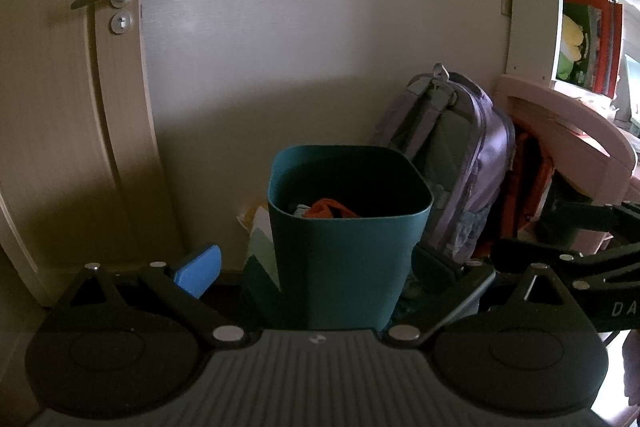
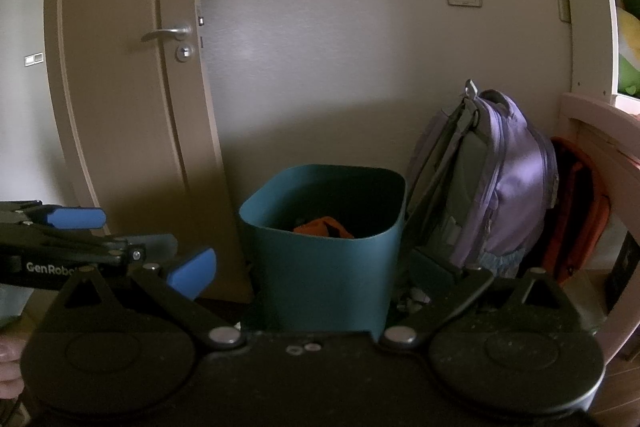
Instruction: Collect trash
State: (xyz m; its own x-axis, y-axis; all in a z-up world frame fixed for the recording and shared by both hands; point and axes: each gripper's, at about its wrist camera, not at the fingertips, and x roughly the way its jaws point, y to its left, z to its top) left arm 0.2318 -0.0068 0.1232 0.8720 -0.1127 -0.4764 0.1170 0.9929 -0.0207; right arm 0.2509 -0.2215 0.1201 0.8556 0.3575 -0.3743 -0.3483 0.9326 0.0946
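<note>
A teal trash bin (image 1: 344, 255) stands on the floor against the wall, straight ahead of both grippers. Inside it lie a crumpled orange piece (image 1: 330, 209) and something pale beside it. My left gripper (image 1: 316, 267) is open, its blue pad and dark pad standing either side of the bin's near wall, with nothing held. The right wrist view shows the same bin (image 2: 324, 267) and orange piece (image 2: 324, 227). My right gripper (image 2: 314, 273) is also open and empty, just short of the bin. The left gripper (image 2: 120, 231) shows at that view's left edge.
A purple backpack (image 1: 452, 155) leans on the wall right of the bin, with an orange bag (image 2: 576, 203) behind it. A shut door (image 1: 60, 107) is at the left. Papers (image 1: 260, 231) stand behind the bin. A pink desk (image 1: 568, 119) and shelves are at the right.
</note>
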